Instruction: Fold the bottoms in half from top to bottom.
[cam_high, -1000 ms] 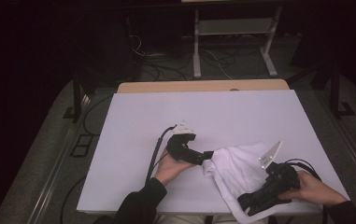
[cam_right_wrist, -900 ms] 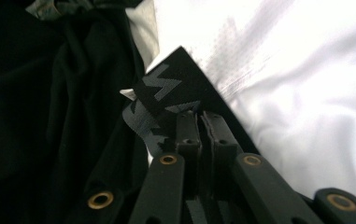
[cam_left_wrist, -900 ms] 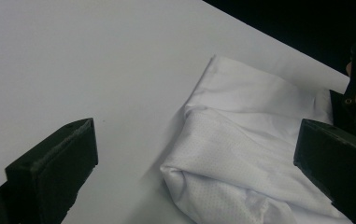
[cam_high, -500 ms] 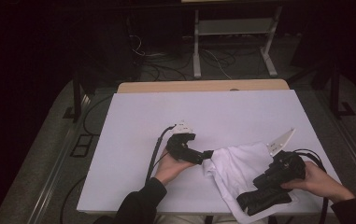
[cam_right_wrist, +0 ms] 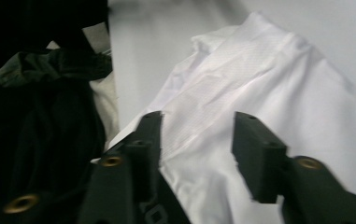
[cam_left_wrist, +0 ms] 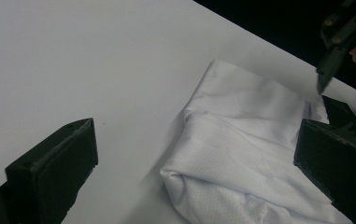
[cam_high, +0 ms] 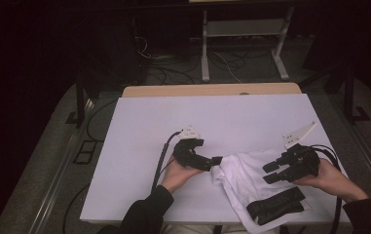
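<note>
Both released: left hand-held gripper (cam_high: 215, 161) beside white garment (cam_high: 244, 173) on surface (cam_high: 231, 117); right hand-held gripper (cam_high: 270, 172) above it.

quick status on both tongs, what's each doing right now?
Left tongs: open, holding nothing, at the edge of the white cloth.
Right tongs: open, holding nothing, just above the cloth.

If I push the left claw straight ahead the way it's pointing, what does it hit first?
Most likely the white cloth, whose bunched near edge lies between the open jaws of the left claw; depth is hard to judge.
</note>
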